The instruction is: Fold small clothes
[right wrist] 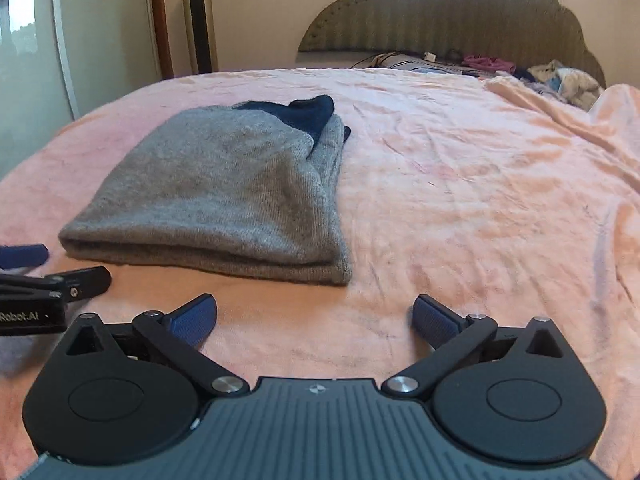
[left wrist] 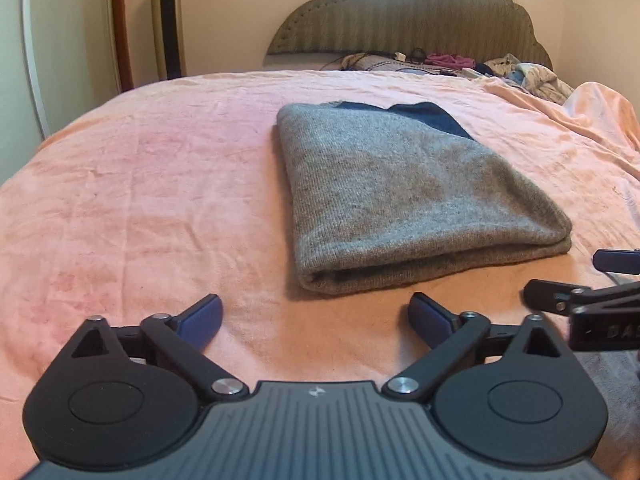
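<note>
A wide bed covered by a rumpled pink blanket (left wrist: 140,184) fills both wrist views, with a padded scalloped headboard (left wrist: 408,20) at the far end and a heap of loose clothes (left wrist: 528,74) below it on the far right. A gold tower fan (left wrist: 168,20) stands against the far left wall.

In the middle of the bed lies a grey knit sweater (left wrist: 400,184), folded into a thick rectangle, with a dark blue collar (left wrist: 432,118) showing at its far edge. The right side looks bunched and uneven in the right wrist view.

Nearest the viewer, the left gripper (left wrist: 316,320) hovers just short of the sweater's near edge, its blue fingers spread wide with nothing between them. The right gripper (right wrist: 314,320) sits just beside it to the right, fingers likewise wide apart and empty.

The fold appears nearly complete. To finish well, smooth the bunched right edge and square the layers, pinching only the top layer so the stack beneath is not dragged askew.
</note>
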A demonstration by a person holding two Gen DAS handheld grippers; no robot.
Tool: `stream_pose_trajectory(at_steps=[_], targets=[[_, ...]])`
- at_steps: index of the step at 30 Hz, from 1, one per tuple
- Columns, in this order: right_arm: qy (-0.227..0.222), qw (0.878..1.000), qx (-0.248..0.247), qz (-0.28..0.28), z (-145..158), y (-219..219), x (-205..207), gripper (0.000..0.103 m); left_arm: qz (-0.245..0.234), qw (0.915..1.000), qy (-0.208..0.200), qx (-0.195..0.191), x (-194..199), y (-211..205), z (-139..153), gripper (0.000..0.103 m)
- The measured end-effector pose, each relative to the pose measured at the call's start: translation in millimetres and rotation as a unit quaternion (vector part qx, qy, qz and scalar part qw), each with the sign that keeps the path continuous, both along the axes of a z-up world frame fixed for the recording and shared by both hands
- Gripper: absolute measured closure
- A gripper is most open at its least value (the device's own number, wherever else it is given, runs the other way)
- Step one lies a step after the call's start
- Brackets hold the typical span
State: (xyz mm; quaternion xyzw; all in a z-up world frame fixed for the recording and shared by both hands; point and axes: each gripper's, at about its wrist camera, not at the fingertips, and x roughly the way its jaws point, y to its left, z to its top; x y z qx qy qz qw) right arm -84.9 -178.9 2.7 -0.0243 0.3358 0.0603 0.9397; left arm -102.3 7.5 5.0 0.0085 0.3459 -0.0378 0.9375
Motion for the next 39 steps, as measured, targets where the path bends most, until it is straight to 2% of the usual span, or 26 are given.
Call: stream_pose_trajectory(at_steps=[6, 17, 39], targets=[[-0.002, 1.0, 0.012, -0.02, 0.1, -0.6, 2.8, 0.0, 0.009, 0.9999, 0.002, 0.006, -0.8, -3.5, 0.1, 0.0], [-0.002, 1.0, 0.008, -0.019, -0.2, 2.9, 2.6, 0.0, 0.028, 0.9996, 0.006, 0.006, -0.2, -6.2, 1.0, 0.0], [-0.004, 1.0, 0.009, -0.019, -0.1, 3.1, 1.6, 0.0, 0.022, 0.9997, 0.004, 0.006, -2.4, -5.1, 0.4, 0.0]])
